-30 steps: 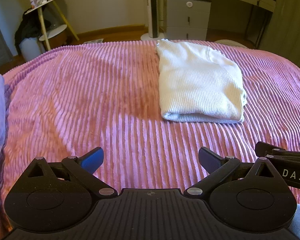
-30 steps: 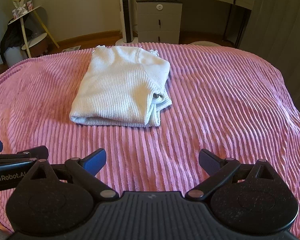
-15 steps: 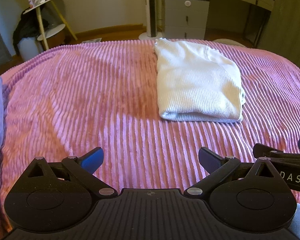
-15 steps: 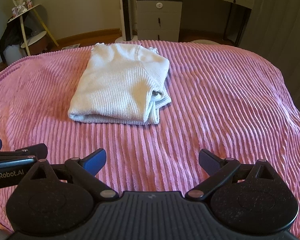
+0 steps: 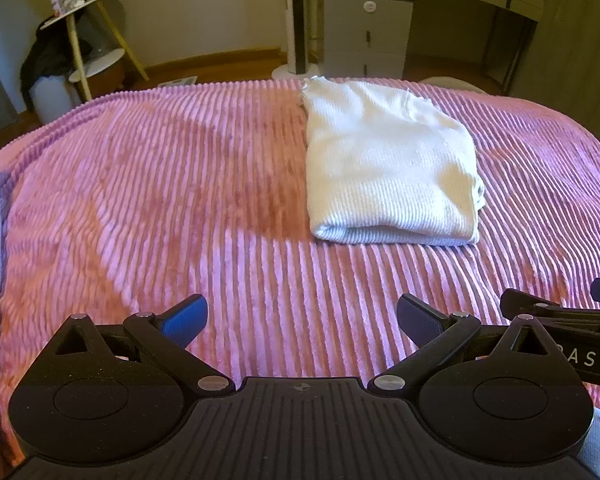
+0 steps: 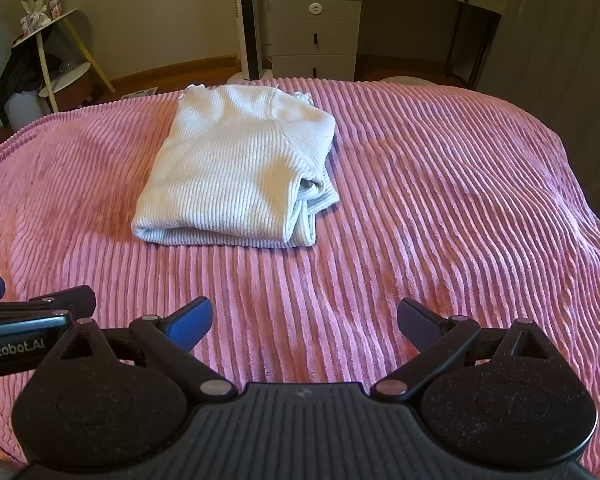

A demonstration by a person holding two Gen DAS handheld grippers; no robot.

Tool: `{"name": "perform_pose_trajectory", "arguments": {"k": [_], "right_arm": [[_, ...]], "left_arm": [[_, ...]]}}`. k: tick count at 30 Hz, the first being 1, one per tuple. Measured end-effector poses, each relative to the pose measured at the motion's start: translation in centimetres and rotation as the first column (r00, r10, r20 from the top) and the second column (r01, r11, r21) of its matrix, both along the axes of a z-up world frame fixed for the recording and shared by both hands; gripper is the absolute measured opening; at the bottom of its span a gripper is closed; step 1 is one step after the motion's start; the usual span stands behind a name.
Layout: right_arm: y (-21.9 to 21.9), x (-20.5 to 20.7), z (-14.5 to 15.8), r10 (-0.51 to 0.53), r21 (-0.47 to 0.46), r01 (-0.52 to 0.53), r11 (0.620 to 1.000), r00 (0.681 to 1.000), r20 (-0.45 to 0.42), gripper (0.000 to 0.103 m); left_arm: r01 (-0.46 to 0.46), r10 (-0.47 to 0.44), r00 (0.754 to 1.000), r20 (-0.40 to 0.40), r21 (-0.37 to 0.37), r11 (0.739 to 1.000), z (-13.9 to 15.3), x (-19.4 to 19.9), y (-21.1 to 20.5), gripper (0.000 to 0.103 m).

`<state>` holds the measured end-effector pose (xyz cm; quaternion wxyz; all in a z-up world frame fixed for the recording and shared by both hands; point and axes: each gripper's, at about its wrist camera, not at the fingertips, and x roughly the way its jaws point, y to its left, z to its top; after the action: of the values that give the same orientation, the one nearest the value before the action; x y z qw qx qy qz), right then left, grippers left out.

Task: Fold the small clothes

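The white sweater (image 5: 388,164) lies folded on the pink bedspread (image 5: 160,200), well ahead of both tongs. Left tongs (image 5: 302,316) and right tongs (image 6: 304,316) hover side by side, spread apart and empty, judged clear because folding appears complete.

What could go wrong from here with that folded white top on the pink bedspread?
1. The white top is folded, but loose layers poke out at its right edge; lifting it by the top layer alone could undo the fold.
2. The ribbed bedspread is soft and rumpled, so a closing gripper might pinch it along with the top.
3. The left gripper and right gripper hang close side by side, jaws open; reaching in together they could knock each other.
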<state>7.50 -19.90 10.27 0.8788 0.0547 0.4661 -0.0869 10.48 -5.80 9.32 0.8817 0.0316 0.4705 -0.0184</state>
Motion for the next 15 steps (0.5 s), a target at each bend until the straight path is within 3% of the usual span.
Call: {"name": "perform_pose_trajectory", "arguments": {"k": [15], "right_arm": [[-0.41,-0.16,-0.26,-0.019,0.007,0.019,1.0,1.0,-0.004,0.099]], "left_arm": [[0.013,-0.014,1.0,-0.014,-0.039,0.999,-0.06,-0.03,-0.28,0.103]]}}
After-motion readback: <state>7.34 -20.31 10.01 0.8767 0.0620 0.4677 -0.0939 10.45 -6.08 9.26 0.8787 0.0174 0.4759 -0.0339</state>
